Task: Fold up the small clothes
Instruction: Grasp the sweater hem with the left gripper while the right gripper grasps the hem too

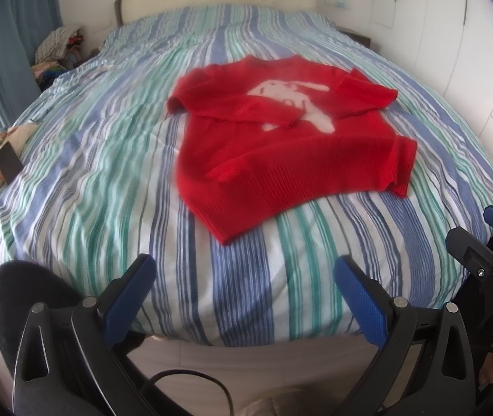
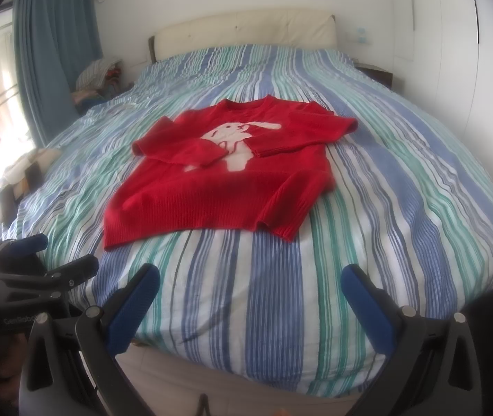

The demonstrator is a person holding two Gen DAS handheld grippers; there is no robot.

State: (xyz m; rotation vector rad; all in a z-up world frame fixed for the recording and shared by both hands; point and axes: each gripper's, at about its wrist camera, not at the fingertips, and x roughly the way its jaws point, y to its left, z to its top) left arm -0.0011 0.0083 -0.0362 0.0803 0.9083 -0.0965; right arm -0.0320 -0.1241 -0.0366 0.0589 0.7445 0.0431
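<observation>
A small red knit sweater (image 1: 281, 159) with a white animal figure lies flat on the striped bed (image 1: 107, 173), both sleeves folded across its chest. It also shows in the right wrist view (image 2: 218, 187). My left gripper (image 1: 246, 277) is open and empty, hovering over the bed's near edge, short of the sweater's hem. My right gripper (image 2: 251, 284) is open and empty, also at the near edge below the hem. The right gripper shows at the right edge of the left wrist view (image 1: 489, 242); the left gripper shows at the left edge of the right wrist view (image 2: 38, 263).
A cream headboard (image 2: 246, 31) stands at the far end. Blue curtains (image 2: 52, 52) and a pile of clothes (image 2: 97, 76) are at far left. Cloth and dark flat items (image 1: 0, 170) lie on the bed's left edge. White wardrobe doors (image 2: 454, 69) line the right.
</observation>
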